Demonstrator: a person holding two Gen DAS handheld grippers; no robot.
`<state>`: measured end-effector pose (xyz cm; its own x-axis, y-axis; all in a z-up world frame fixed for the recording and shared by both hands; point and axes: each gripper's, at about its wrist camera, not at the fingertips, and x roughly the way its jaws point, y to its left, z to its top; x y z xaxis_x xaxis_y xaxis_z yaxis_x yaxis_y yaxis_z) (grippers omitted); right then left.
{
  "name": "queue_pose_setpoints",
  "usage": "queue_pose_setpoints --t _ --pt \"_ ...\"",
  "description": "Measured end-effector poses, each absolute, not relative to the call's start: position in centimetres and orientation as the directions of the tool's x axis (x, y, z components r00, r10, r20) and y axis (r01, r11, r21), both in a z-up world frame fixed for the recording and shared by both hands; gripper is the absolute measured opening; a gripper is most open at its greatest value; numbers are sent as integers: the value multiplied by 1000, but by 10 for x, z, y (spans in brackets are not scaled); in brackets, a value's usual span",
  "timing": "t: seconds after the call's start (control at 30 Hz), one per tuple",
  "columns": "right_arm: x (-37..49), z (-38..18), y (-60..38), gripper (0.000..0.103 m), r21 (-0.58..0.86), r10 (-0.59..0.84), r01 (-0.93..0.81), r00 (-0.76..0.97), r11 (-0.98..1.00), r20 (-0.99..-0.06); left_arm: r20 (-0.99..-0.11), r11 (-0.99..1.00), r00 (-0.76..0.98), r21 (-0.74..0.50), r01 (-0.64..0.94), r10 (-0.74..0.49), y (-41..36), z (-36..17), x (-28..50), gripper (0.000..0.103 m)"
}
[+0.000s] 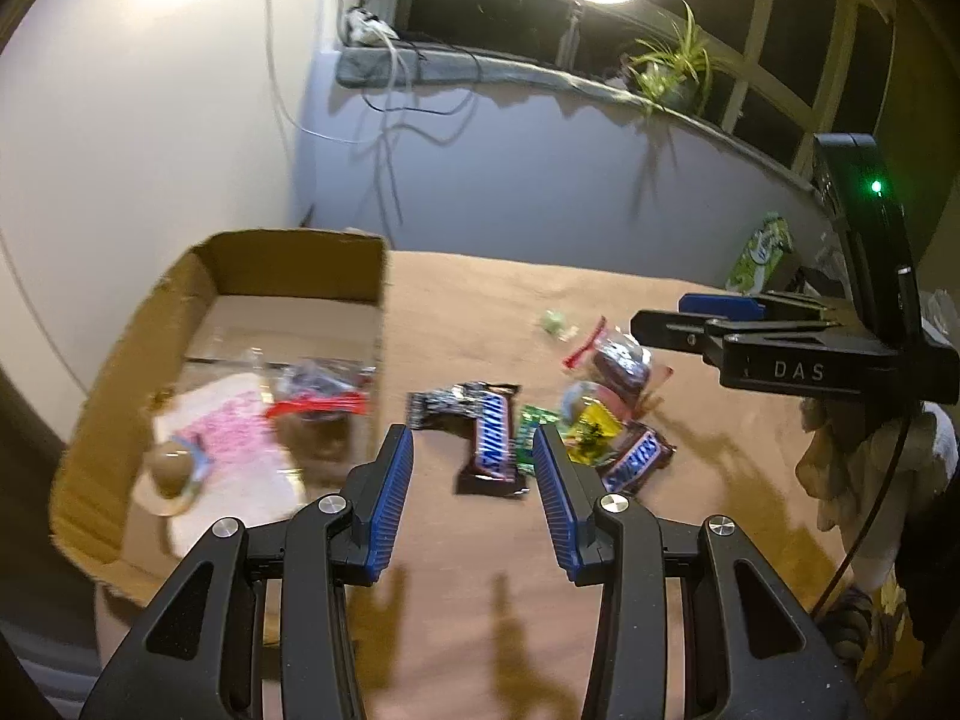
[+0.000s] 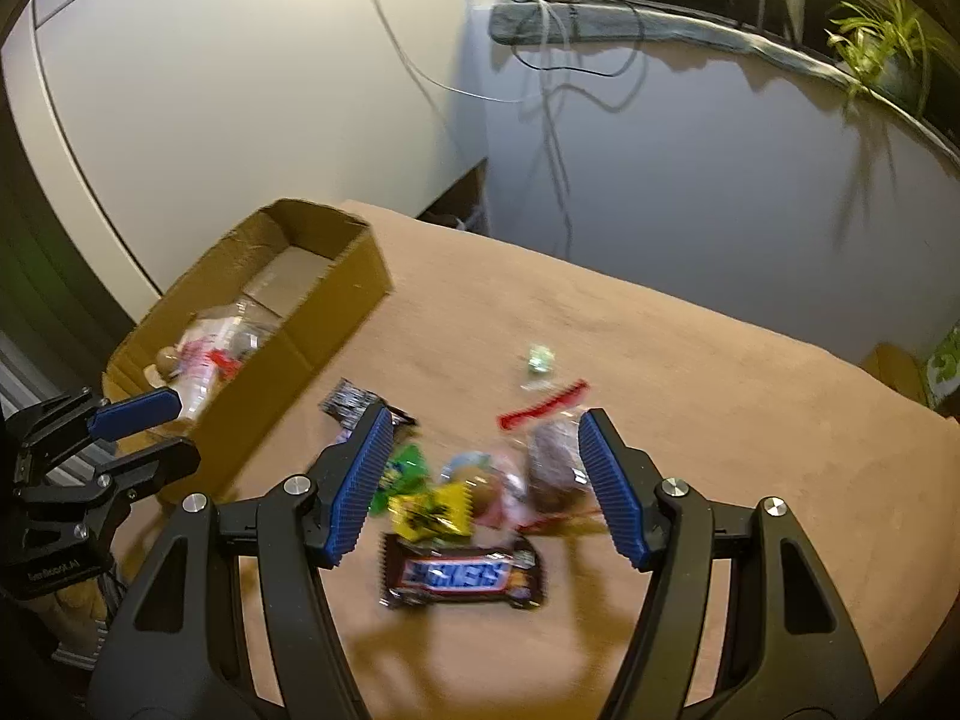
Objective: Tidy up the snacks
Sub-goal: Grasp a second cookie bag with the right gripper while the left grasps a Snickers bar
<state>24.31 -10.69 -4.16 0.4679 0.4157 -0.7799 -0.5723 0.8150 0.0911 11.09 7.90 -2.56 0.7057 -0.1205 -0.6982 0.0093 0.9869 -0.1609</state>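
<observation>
Right gripper [image 2: 483, 480] jaws apart, empty, over snack pile on tan cloth [image 2: 690, 420]. Snickers bar [image 2: 461, 577] nearest; yellow packet [image 2: 431, 513] and red-sealed bag [image 2: 549, 462] just beyond. Cardboard box [image 2: 288, 336] far left, snacks inside. Left gripper [image 2: 150, 432] near box.

Black jaws, ribbed blue pads [image 1: 393, 498]

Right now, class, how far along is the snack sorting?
Done: a few packets already lie in the cardboard box. In hand: nothing; left tongs and right tongs both hang open above the pile. Left: two Snickers bars, a yellow packet and a red-zip bag.
</observation>
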Motion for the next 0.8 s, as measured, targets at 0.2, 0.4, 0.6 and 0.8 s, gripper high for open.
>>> queue_pose_setpoints --t 0.2,0.4,0.6,0.8 --pt "254 -51 -133 67 97 397 -547 463 831 -792 -722 987 678 -157 37 -140 55 -38 127 40" --pt "267 -66 -146 67 118 397 -539 437 834 -807 -754 990 646 -140 26 -123 45 -54 146 40" --pt "275 -79 -143 67 132 406 -551 411 824 -816 -773 991 626 -134 -2 -103 48 -66 156 40" --pt "281 -92 -130 67 135 407 -572 381 809 -830 -788 992 610 -121 -18 -85 49 -74 161 40"
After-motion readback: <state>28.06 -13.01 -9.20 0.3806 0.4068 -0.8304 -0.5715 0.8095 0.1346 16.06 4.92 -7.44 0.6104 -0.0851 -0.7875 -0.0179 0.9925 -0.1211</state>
